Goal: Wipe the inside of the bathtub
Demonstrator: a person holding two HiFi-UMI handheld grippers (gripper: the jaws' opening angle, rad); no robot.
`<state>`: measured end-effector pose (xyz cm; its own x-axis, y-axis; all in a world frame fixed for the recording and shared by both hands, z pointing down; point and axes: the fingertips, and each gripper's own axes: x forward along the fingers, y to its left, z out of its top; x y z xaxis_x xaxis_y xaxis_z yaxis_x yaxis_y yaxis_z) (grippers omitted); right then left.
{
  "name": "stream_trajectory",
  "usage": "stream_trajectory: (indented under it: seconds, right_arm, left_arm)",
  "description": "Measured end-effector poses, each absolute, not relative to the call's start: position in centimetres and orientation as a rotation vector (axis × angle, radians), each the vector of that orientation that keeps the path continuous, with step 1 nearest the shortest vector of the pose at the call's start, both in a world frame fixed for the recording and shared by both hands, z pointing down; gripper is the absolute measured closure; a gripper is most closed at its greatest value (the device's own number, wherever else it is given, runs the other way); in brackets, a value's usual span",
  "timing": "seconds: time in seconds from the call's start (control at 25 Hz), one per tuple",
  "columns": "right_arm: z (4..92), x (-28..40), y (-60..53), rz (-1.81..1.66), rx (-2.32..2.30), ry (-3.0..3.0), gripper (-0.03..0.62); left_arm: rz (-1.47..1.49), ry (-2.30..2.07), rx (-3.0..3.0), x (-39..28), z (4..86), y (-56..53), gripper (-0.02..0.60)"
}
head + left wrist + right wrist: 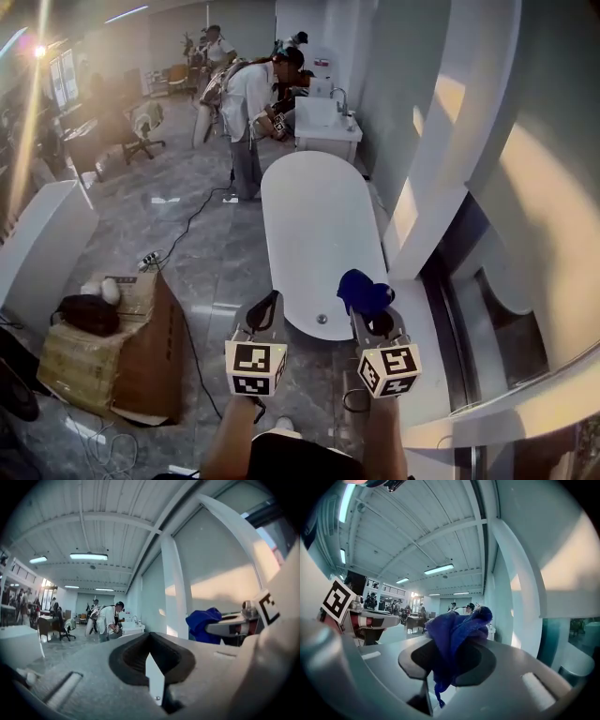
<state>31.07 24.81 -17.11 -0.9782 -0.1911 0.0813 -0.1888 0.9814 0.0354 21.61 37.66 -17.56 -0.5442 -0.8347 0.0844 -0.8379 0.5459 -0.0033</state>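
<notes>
The white oval bathtub (319,225) runs away from me on the grey floor, its drain (322,319) at the near end. My right gripper (372,309) hovers over the tub's near right rim, shut on a bunched blue cloth (362,291). In the right gripper view the cloth (454,632) bulges out between the jaws of that gripper (452,644) and a tail hangs below. My left gripper (266,307) is held over the near left rim, shut on nothing; its tips meet (150,637). The left gripper view shows the cloth (204,623) off to its right.
A cardboard box (122,352) with a dark bag (89,314) stands at my left, with cables (192,225) trailing over the floor. People (248,103) stand beside a white sink unit (326,127) beyond the tub. A white pillar (450,159) and window line the right.
</notes>
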Motion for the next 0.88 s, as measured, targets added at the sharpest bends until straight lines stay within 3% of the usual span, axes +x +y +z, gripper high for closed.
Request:
stream_trajectory:
  seconds: [0.88]
  right_arm:
    - [-16.5, 20.5, 24.1, -0.089, 0.132, -3.036, 0.494]
  left_arm:
    - [-0.007, -2.696, 1.382, 12.8, -16.5, 36.9, 0.577]
